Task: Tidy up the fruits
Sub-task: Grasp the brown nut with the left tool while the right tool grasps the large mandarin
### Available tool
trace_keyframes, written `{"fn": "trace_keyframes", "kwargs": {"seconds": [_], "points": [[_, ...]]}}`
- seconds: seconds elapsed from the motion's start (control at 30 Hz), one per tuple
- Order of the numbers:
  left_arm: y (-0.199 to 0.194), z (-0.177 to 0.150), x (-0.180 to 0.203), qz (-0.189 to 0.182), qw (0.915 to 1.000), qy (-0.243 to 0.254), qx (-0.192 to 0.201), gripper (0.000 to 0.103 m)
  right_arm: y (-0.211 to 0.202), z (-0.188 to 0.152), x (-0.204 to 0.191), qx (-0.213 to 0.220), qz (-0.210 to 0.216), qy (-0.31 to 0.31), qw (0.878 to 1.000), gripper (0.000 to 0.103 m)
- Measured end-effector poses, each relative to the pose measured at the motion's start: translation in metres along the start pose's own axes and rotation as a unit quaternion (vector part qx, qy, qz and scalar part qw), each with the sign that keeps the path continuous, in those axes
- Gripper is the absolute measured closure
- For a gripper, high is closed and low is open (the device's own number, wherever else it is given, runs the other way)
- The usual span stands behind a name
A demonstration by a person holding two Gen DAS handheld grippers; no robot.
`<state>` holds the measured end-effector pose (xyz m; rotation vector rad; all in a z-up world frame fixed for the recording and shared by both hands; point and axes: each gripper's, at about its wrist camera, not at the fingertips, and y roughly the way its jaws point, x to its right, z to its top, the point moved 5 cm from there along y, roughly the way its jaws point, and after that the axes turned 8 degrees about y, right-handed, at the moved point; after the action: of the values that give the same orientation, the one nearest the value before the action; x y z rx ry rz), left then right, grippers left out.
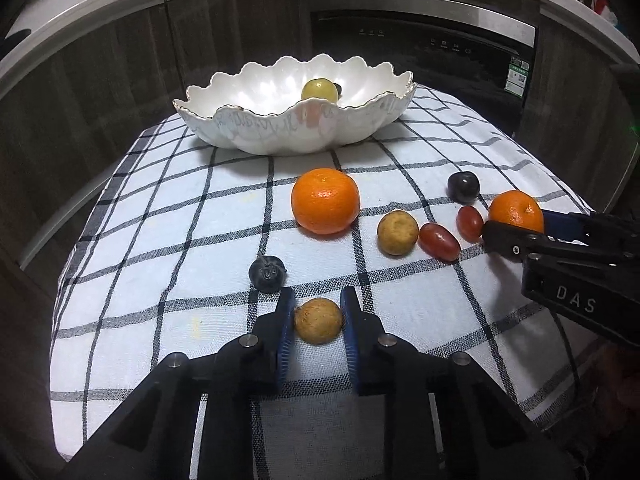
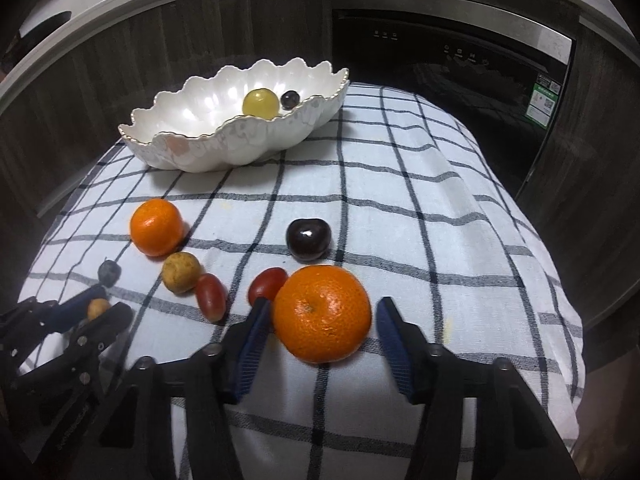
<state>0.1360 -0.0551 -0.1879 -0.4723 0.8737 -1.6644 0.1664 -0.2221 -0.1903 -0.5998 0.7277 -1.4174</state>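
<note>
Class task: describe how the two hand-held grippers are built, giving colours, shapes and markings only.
Each hand-held gripper, left and right, has angular black arms, silver round screws and blue ribbed pads. White letters "DAS" mark the right one's side.

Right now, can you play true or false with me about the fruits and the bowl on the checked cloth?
1. The white bowl is empty. False: a yellow-green fruit and a small dark fruit lie in it.
2. The left tool is shut on a small tan fruit. True.
3. The right tool has an orange between its fingers. True; a gap shows on one side.
4. Only one orange is on the cloth. False: a second orange sits nearer the bowl.
5. The two red fruits are in the bowl. False: both lie on the cloth.
</note>
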Motion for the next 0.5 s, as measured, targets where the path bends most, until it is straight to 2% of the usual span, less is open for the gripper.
{"fn": "trace_keyframes", "kwargs": {"seconds": [0.5], "points": [[-0.006, 0.004, -0.007, 0.015, 0.9998, -0.011, -0.003, 0.079, -0.016, 0.008, -0.002, 0.022, 0.003, -0.003, 1.0, 0.057]]}}
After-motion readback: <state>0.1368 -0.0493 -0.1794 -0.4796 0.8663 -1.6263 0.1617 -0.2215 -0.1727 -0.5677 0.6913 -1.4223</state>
